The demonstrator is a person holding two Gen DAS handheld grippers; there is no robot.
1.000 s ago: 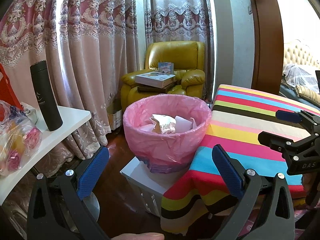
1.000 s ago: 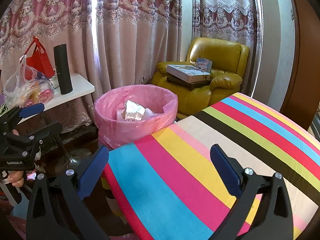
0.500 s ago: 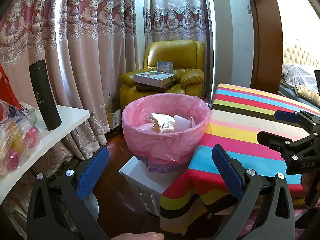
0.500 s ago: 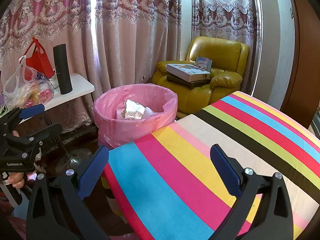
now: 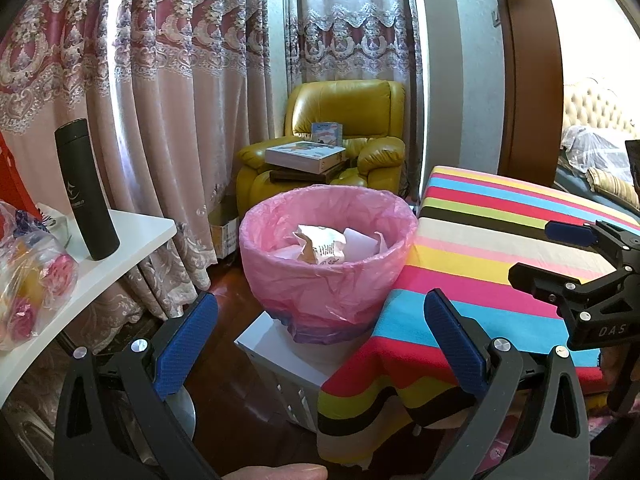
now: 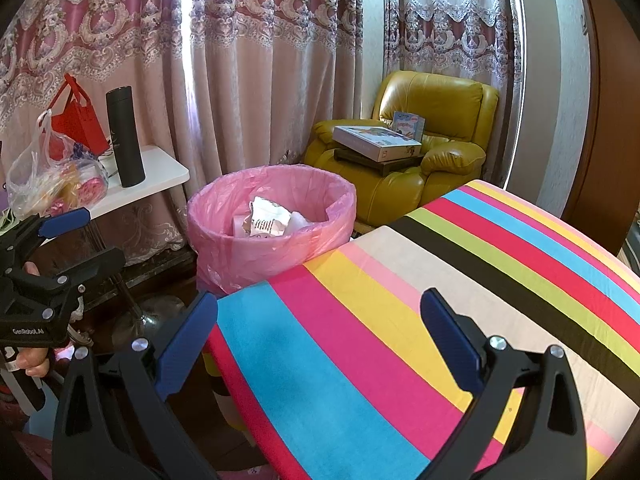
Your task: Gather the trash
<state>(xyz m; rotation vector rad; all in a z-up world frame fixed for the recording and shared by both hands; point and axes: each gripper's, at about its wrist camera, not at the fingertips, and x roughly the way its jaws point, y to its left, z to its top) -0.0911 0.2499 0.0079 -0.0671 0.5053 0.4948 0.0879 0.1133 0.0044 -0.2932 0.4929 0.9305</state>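
Left wrist view: pink-lined bin sits ahead of the left gripper, between its spread fingers, on a white box.
Trash: crumpled wrapper and white paper lie inside the bin; nothing loose shows on the striped tablecloth.
Change: over the last second the bin drifts only slightly in both views; neither gripper closes or picks anything up.
Left gripper: jaws wide apart, empty, held short of the bin and left of the table edge.
Right gripper: jaws wide apart, empty, hovering above the striped cloth, the bin ahead and to its left.
Meaning: judged from the bare cloth and filled bin, collection appears finished or paused; no further target is visible.
Surroundings: black flask on a white shelf left of the left gripper; yellow armchair beyond the bin.
Risk: the bin rests against the cloth edge; a nudge could tip it.
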